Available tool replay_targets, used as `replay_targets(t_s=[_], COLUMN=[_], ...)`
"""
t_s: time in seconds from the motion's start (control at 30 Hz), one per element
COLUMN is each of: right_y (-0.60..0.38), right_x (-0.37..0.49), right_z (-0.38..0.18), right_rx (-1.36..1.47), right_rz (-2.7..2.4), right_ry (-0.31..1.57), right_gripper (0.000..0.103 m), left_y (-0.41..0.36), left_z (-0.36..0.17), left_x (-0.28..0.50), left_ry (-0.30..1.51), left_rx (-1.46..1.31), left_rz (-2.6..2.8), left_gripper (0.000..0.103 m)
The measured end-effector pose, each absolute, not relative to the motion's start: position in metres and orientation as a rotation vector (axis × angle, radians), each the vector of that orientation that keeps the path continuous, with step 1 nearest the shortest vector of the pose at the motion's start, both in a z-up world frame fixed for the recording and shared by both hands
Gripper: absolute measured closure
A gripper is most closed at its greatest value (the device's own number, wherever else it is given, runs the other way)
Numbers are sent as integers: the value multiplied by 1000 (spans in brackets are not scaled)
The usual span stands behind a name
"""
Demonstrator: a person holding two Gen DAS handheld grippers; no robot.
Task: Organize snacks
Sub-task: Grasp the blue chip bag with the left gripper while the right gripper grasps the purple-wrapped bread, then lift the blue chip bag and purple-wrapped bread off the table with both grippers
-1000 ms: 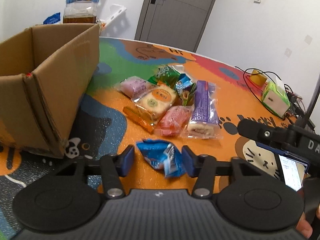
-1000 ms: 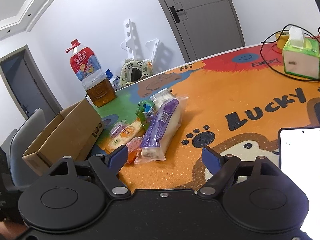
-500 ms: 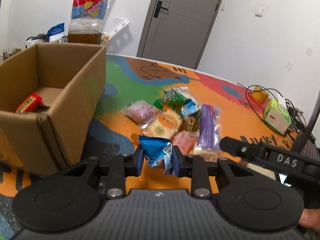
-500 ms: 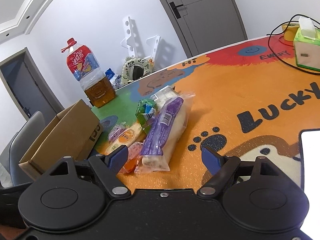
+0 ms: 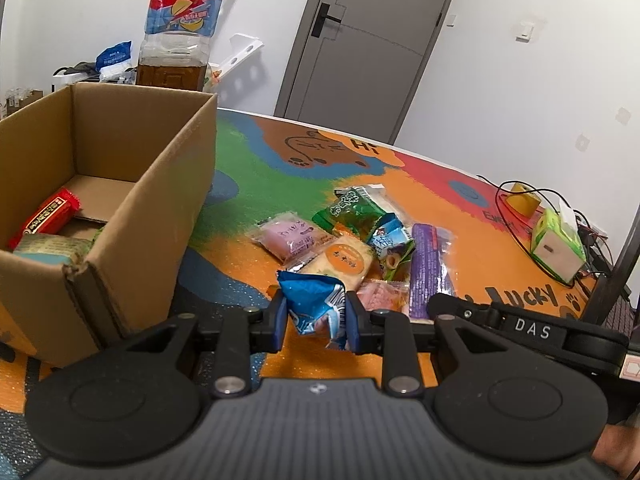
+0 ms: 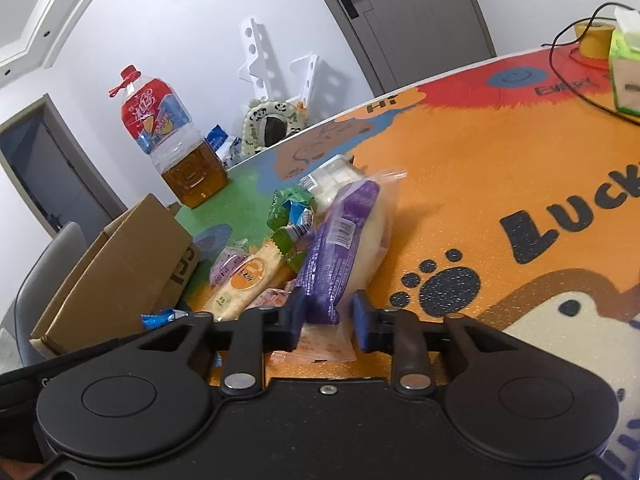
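Observation:
My left gripper (image 5: 316, 318) is shut on a blue snack packet (image 5: 316, 306) and holds it above the table, right of the open cardboard box (image 5: 152, 216). The box holds a red bar (image 5: 46, 214) and a pale green packet (image 5: 52, 246). My right gripper (image 6: 326, 320) has closed around the near end of the long purple bread pack (image 6: 340, 248), which lies on the table. The snack pile also has a pink pack (image 5: 290, 236), an orange-label cracker pack (image 5: 346, 260) and green packs (image 5: 354, 210).
A large iced-tea bottle (image 5: 180, 28) stands behind the box. A green tissue box (image 5: 558, 244), a yellow tape roll (image 5: 522, 200) and black cables (image 5: 516, 220) lie at the far right. A grey chair (image 6: 44, 264) stands beyond the box.
My left gripper closed on the blue packet, lifted it and moved toward the box. My right gripper moved to the purple bread pack and closed around its end.

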State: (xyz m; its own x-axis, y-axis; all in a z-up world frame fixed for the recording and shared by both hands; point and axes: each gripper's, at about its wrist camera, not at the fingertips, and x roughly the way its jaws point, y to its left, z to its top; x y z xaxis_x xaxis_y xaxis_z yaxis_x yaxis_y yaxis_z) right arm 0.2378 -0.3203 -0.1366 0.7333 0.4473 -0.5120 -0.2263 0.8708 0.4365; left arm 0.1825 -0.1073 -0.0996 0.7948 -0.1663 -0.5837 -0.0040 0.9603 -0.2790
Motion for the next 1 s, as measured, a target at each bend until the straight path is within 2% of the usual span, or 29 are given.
replay_targets(t_s=[0.3,0.4,0.53,0.63,0.8,0.87,1.0], right_y=[-336,-339,-339,-336,-337,-339,-342], right_x=[219,216,220,227,239,243,250], right_z=[-130,-127,-126,-124,-126,-126,-132], right_rx=[344,343,358,357,381,399,410], right_rz=[331,305,293,305,291,296,274], right_ry=[691,682,660,642,623,618,632], right_gripper=[80,73,52,50,52,60,61], left_y=[-112,-112,-110,-110,-109,-109,-109], left_z=[-99,-97,-96,-95,-96,-96,-97], left_x=[173,169,169,171,177,178,181], left_ry=[654,646,642,638,641,642,643], left_rx=[-285,-288,-289,-285,-287,-286,-286], left_rz=[-127,-131,-131,-126,-118,-120,-120], left_gripper=[75,75,75,75,75,75,75])
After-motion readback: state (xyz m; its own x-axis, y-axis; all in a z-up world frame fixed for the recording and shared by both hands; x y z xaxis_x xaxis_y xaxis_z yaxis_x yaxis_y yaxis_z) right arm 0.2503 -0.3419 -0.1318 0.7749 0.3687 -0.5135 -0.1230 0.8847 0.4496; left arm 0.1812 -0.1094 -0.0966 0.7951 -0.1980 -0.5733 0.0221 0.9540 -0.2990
